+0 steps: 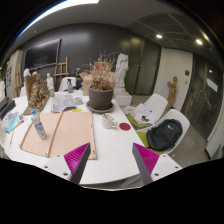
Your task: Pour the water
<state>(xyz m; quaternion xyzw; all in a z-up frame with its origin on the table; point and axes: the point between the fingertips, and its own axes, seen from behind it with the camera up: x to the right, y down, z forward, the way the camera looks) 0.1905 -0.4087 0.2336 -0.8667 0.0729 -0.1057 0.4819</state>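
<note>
Gripper (111, 166) open, bottle (39, 126) ahead left on table (115, 150).

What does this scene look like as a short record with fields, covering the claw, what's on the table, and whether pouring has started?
claw: two-finger claw, open, pink pads, nothing between the fingers
surface: white table with a tan rectangular mat on it
bottle: clear plastic bottle on the mat, beyond the fingers
pot: dark round pot with dried plants, beyond the mat
small item: red round lid or dish, beside the mat
bag: black bag, off the table edge
task status: pouring not yet started, bottle untouched
</note>
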